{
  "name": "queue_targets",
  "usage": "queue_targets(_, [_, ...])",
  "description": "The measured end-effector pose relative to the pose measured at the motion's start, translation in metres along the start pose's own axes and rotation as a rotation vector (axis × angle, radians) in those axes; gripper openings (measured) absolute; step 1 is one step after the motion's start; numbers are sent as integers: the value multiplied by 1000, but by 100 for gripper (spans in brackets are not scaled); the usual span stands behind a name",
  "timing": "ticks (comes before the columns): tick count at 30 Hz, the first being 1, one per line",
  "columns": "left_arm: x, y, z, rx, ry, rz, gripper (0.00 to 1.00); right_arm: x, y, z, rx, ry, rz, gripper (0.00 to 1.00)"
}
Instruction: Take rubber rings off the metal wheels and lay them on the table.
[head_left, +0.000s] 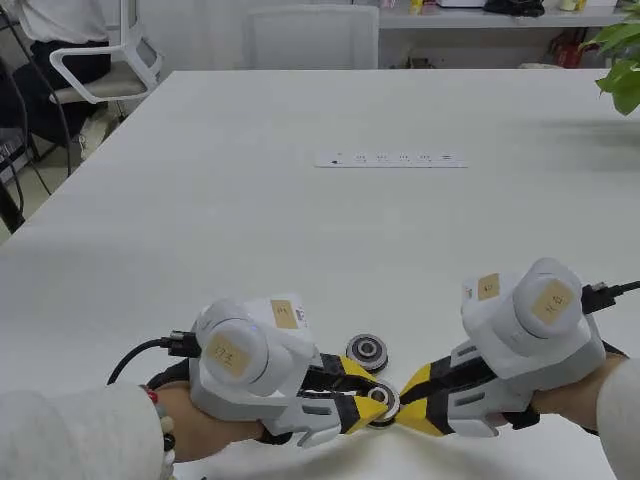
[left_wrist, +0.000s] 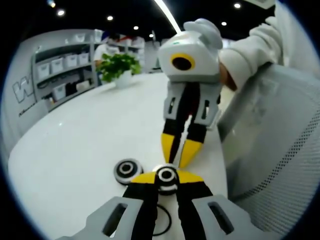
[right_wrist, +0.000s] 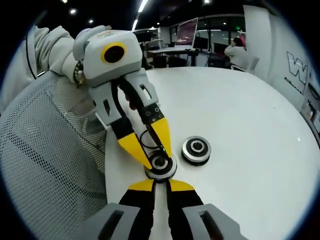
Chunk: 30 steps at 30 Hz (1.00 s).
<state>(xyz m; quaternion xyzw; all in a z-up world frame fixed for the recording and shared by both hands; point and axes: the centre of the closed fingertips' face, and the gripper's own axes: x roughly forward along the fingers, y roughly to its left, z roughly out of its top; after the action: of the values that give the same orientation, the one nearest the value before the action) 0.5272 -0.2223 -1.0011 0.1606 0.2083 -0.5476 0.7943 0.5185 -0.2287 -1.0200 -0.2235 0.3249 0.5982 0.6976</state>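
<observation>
Yellow-tipped left gripper (head_left: 372, 408) is clamping the metal wheel (right_wrist: 161, 165) by the near edge of the table (head_left: 300, 250) while the right gripper (head_left: 408, 398) is pinching shut at its rim, so a skewed pull is risking the wheel slipping free and rolling off.

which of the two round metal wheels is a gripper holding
The round metal wheel at the near edge of the white table: the left gripper has its jaws shut on it. The other metal wheel lies free beside it.
</observation>
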Motion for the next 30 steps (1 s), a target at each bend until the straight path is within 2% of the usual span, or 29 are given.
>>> queue_targets(1, [0,0,0,-1,0,0,13,0,-2,-2,1,8,-10,0])
queue_targets(5, [0,0,0,-3,0,0,13,0,-2,-1,-8,10,-13,0])
queue_targets(9, [0,0,0,-3,0,0,13,0,-5,-1,18,15,-21,0])
queue_targets(14, [0,0,0,-2,0,0,13,-1,-6,-1,155,22,-18,0])
queue_targets(15, [0,0,0,-2,0,0,13,-3,-8,-1,206,15,-13,0])
queue_targets(19, [-1,0,0,-2,1,-1,13,-5,-10,0,331,-22,5,0])
queue_targets(21, [-1,0,0,0,1,-1,13,-7,-14,3,345,-41,-7,0])
queue_targets(22, [-1,0,0,1,2,0,13,-9,-12,7,385,-68,10,0])
queue_targets(23, [-1,0,0,1,2,0,13,-8,-11,12,394,-92,22,0])
queue_targets(24, [-1,0,0,1,2,0,13,-9,-12,6,397,-63,13,0])
queue_targets(30, [-1,0,0,8,5,0,13,-10,-11,9,433,-73,25,0])
